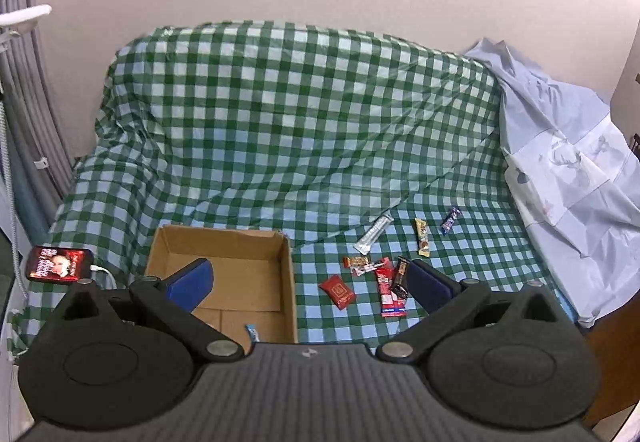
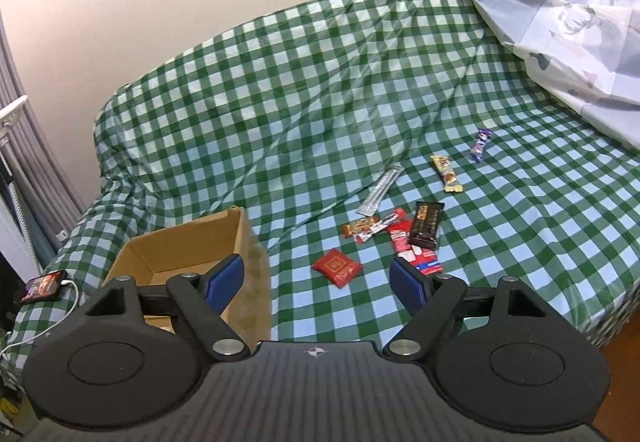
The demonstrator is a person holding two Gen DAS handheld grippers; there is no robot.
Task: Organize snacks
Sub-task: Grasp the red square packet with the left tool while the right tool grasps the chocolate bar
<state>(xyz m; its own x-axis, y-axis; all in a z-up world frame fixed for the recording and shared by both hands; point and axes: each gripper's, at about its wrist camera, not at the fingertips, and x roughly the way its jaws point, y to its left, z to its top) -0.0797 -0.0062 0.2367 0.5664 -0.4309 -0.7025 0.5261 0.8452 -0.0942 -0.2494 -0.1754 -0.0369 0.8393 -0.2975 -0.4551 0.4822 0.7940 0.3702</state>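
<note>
One cardboard box [image 1: 224,282], open-topped, on the green-and-white checked cloth [image 1: 304,114]; inside it, near the front wall, one small blue-and-white wrapper [image 1: 253,332].

Loose snacks on the cloth to the right of the box, eight counted:
- one red square packet [image 2: 337,267], nearest the box, lying apart from the others;
- one orange bar [image 2: 360,227] and one red-and-white bar [image 2: 380,227], touching;
- one long red wrapper [image 2: 412,250] with one dark brown bar [image 2: 426,229] overlapping it;
- one silver stick sachet [image 2: 380,191], behind that cluster;
- one yellow bar [image 2: 448,172], apart;
- one blue wrapper [image 2: 480,144], farthest right.

One pale blue printed sheet [image 2: 568,14], bunched at the right edge of the cloth.
One phone [image 1: 59,264], screen lit, white cable attached, left of the box.

Left tongs [image 1: 310,284]: spread wide, nothing between the pads, left pad above the box.
Right tongs [image 2: 318,282]: spread wide, empty, the red square packet just beyond the gap.
</note>
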